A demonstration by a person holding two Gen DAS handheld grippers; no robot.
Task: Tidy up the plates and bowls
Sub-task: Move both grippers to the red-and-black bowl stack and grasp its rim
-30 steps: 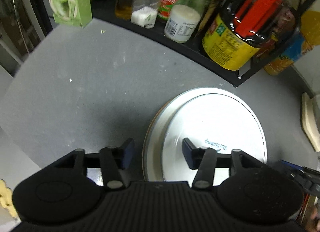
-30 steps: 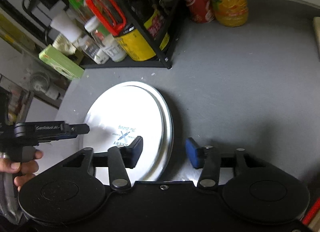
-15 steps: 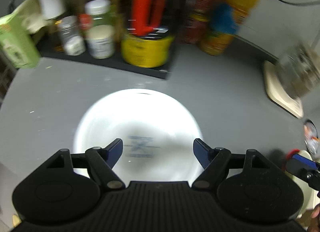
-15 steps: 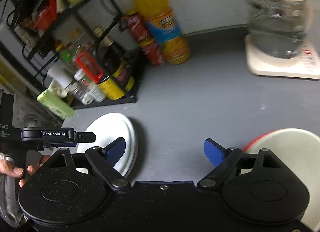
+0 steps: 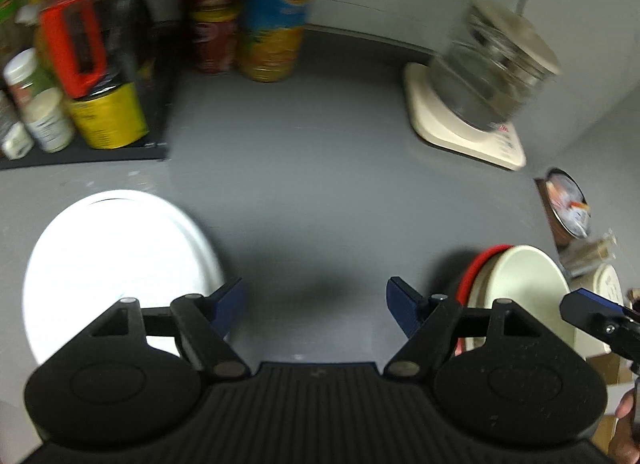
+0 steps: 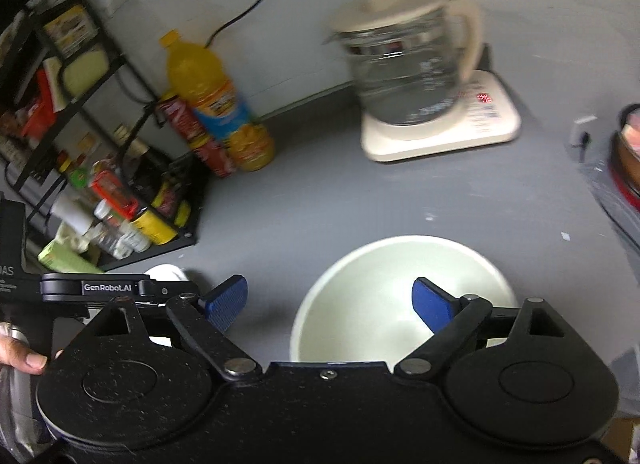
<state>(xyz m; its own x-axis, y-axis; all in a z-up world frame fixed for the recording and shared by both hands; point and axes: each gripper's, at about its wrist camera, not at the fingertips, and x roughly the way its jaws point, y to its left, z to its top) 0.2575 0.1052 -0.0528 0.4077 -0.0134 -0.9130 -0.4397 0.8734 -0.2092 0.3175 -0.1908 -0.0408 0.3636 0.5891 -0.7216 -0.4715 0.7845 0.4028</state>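
Both the left gripper (image 5: 314, 302) and right gripper (image 6: 330, 302) gape wide, empty; straddle the cream bowl (image 6: 400, 296) rim squarely (avoid the kettle (image 6: 408, 60)).

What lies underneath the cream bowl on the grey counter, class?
In the left wrist view, a red rim shows beneath the cream bowl on its left side, so another dish sits under it. The bowl hides the rest of it.

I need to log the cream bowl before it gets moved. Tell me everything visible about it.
The cream bowl is round, wide, smooth and glossy, likely ceramic or melamine, and looks empty. It sits upright on the grey counter, in front of the kettle. The left wrist view shows it nested in something with a red rim. The open right gripper hovers over its left rim without clearly touching it.
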